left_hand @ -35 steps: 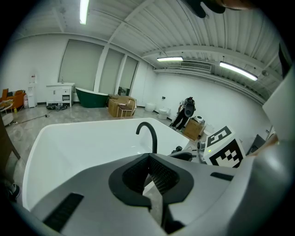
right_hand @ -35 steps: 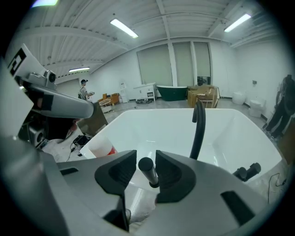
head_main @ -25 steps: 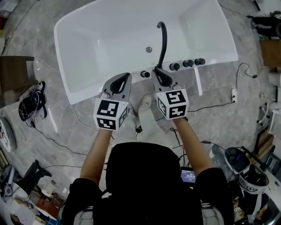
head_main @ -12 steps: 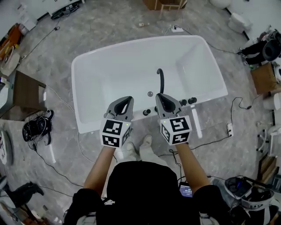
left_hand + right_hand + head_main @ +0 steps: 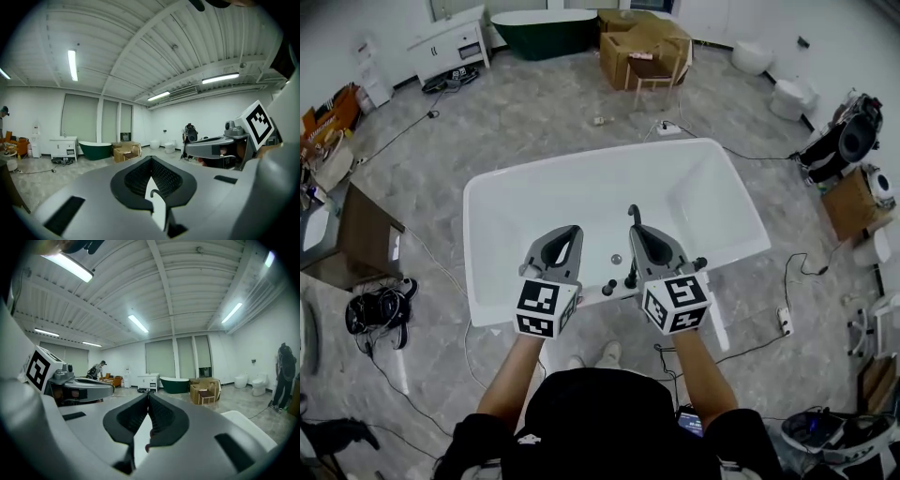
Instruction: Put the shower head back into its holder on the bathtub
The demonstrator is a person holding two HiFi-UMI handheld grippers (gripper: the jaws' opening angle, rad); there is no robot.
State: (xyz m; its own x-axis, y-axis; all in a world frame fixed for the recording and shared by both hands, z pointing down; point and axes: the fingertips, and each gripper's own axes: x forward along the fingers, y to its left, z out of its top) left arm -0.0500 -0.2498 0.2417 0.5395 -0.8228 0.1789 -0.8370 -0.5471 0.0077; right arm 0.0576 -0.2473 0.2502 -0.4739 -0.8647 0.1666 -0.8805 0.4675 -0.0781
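Both tools are held side by side above the near rim of the white bathtub (image 5: 484, 246). Left tool (image 5: 150, 158): clenched, tips meeting, nothing between them. Right tool (image 5: 148, 393): clenched, likewise empty. Between the two tools in the head view, the black shower head (image 5: 630, 275) stands upright on the near rim among black knobs (image 5: 700, 264); its seat is too small to make out. Beyond it, a black spout (image 5: 633, 216) arches over the basin. Farther off, on the grey floor (image 5: 534, 112): cardboard boxes (image 5: 628, 42) and a dark green bathtub (image 5: 546, 28).
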